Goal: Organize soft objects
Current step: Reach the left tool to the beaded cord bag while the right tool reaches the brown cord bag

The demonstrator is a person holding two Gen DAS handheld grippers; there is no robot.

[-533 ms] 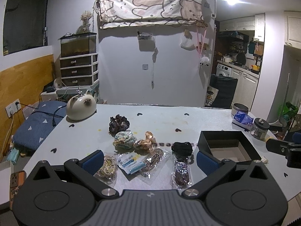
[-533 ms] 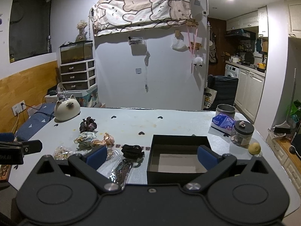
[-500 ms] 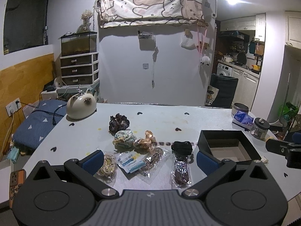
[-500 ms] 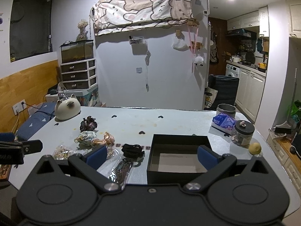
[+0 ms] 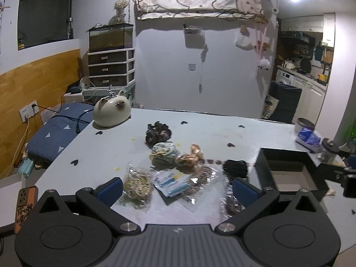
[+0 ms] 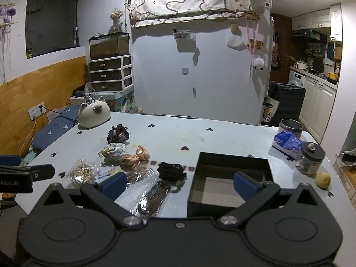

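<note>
Grey table point(image 6: 222, 138) holds soft, light hair ties point(image 6: 133, 156) left of the black box point(image 6: 231, 185); pinch their puffy middles. Left gripper point(image 5: 178, 188) and right gripper point(image 6: 179, 183) are wide open, holding nothing.

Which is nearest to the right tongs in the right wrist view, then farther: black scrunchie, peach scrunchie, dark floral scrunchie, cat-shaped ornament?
1. Black scrunchie, just ahead, left of the black box.
2. Peach scrunchie, farther left.
3. Dark floral scrunchie, mid-table left.
4. Cat-shaped ornament, far left corner.
</note>
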